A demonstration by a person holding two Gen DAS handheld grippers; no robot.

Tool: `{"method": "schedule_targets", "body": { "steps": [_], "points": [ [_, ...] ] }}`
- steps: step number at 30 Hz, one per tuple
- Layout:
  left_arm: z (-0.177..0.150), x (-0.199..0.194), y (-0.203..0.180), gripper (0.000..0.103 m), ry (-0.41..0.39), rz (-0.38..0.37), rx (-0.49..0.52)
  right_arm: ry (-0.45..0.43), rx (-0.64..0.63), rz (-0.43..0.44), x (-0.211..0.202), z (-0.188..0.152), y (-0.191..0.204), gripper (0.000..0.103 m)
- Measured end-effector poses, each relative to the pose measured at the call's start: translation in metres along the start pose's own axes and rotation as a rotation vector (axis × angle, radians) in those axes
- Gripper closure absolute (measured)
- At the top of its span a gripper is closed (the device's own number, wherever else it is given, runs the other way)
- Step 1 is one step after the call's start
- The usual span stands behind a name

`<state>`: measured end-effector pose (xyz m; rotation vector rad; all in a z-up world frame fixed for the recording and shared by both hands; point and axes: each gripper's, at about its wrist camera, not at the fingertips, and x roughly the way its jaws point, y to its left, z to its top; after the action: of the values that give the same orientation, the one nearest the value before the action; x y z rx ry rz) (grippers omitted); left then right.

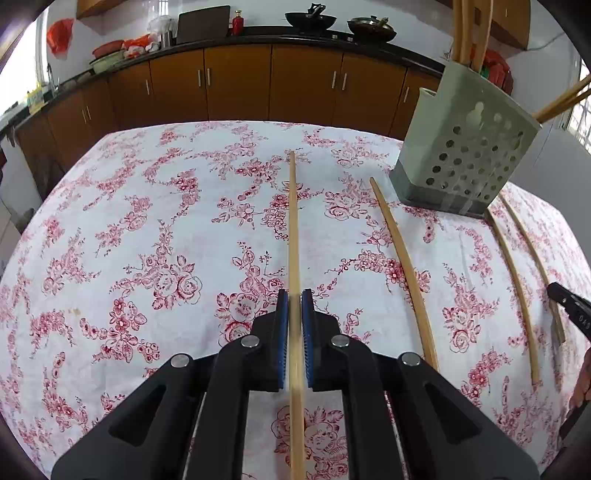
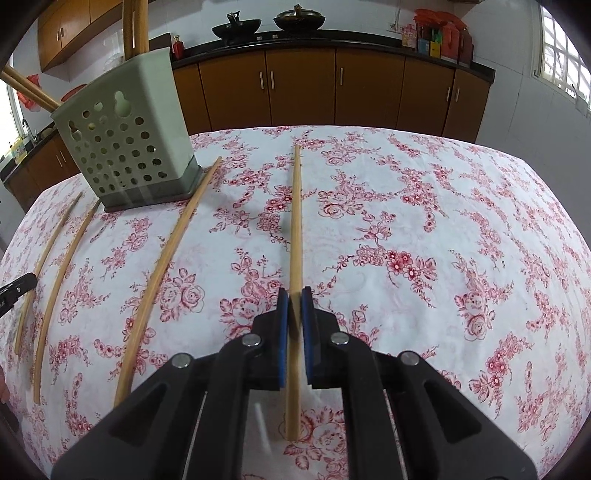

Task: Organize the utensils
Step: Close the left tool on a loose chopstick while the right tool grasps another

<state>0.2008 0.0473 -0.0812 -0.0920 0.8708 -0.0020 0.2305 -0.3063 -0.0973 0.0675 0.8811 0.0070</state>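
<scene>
My left gripper (image 1: 294,295) is shut on a bamboo chopstick (image 1: 293,221) that points away over the floral tablecloth. My right gripper (image 2: 294,293) is shut on another chopstick (image 2: 296,206) the same way. A pale green perforated utensil holder (image 1: 465,147) stands at the right in the left wrist view and at the left in the right wrist view (image 2: 129,133), with several chopsticks standing in it. Loose chopsticks lie on the cloth: one (image 1: 406,273) beside the holder and two further right (image 1: 517,288), seen also in the right wrist view (image 2: 166,266).
The table (image 1: 147,221) has a white cloth with red flowers. Brown cabinets (image 1: 240,81) run behind it with woks (image 1: 310,18) on the counter. The other gripper's tip (image 1: 569,299) shows at the right edge in the left wrist view.
</scene>
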Motion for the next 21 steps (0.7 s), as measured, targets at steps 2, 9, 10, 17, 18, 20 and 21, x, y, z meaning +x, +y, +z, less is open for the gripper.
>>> {"method": "schedule_targets", "body": {
  "steps": [2, 9, 10, 17, 18, 20, 21],
  "points": [
    [-0.0022, -0.0021, 0.0001, 0.094, -0.001, -0.001, -0.001, 0.0, 0.001, 0.001, 0.0, -0.0001, 0.0001, 0.094],
    [-0.0008, -0.0001, -0.0027, 0.094, 0.001, 0.017, 0.013, 0.0, -0.004, -0.008, 0.0002, -0.0002, 0.0018, 0.093],
    [-0.0006, 0.0002, -0.0023, 0.094, 0.001, 0.015, 0.011, 0.0, -0.005, -0.009, 0.0003, -0.0001, 0.0016, 0.093],
    [0.0, 0.0001, -0.0002, 0.094, 0.0, 0.004, 0.002, 0.001, 0.001, -0.005, 0.0001, -0.0004, -0.0007, 0.092],
    [0.0001, 0.0001, -0.0001, 0.094, 0.0, 0.004, 0.002, 0.001, 0.002, -0.005, 0.0001, -0.0006, -0.0005, 0.092],
    [0.0002, 0.0001, -0.0003, 0.094, 0.001, 0.003, 0.002, 0.001, 0.002, -0.005, 0.0001, -0.0005, -0.0003, 0.092],
    [0.0002, 0.0001, -0.0003, 0.094, 0.001, 0.003, 0.002, 0.001, 0.002, -0.005, 0.0001, -0.0005, -0.0004, 0.092]
  ]
}}
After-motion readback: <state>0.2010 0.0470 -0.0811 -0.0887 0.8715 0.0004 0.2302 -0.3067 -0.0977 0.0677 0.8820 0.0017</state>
